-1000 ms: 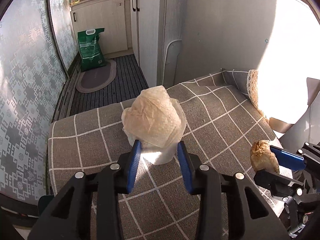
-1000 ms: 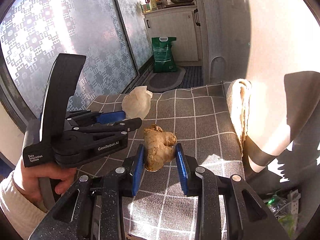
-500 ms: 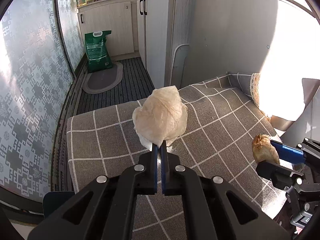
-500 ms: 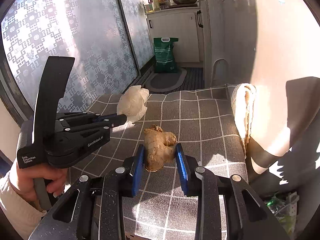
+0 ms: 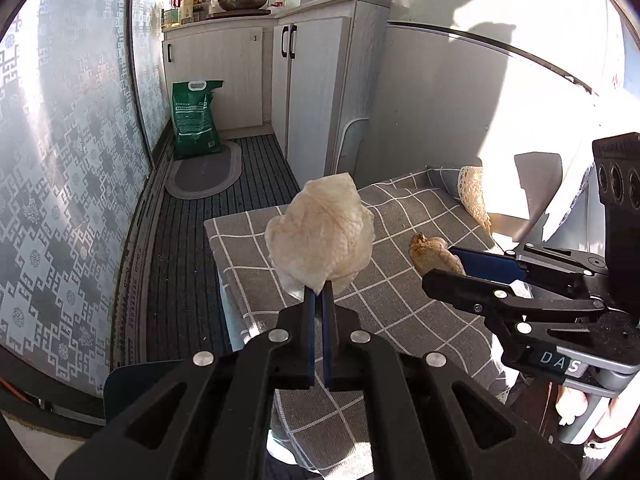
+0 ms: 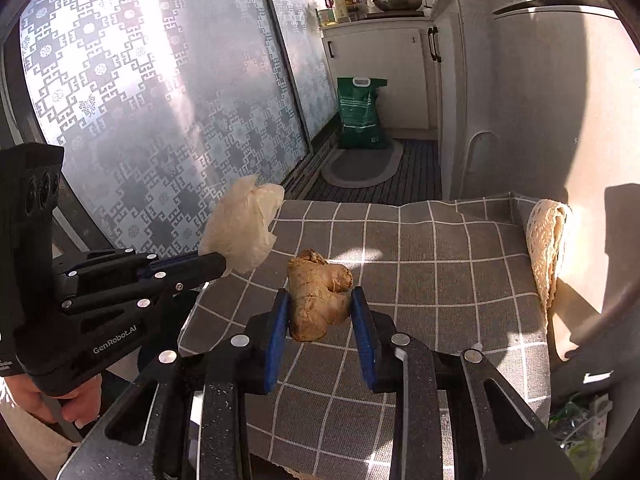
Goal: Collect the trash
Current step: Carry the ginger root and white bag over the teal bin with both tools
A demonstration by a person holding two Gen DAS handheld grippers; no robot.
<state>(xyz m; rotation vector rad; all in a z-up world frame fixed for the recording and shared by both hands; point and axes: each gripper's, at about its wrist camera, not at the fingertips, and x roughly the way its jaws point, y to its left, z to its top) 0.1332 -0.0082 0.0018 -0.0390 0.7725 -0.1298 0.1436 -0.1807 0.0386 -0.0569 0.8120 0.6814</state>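
left gripper (image 5: 319, 294): pinching shut on the bottom edge of the crumpled plastic wrap (image 5: 320, 236), blue pads nearly meeting; it was open around the wrap a second ago.
wrap position: now lifted off the checked tablecloth (image 5: 400, 292), hanging in the air over the table's left edge; it was resting on the cloth before.
right gripper (image 6: 320, 312): partly open, pads clamping the ginger root (image 6: 318, 294) on both sides, same grip as earlier.
ginger position: raised above the cloth near mid-table, shadow under it.
change in view: the left gripper is showing further from the table now, more floor visible.
hidden: lower tip of the wrap is buried between the pads; person's hands mostly cut off at frame edges.
hard to tell: stuff in the bottom right corner of the right wrist view is too small to name.
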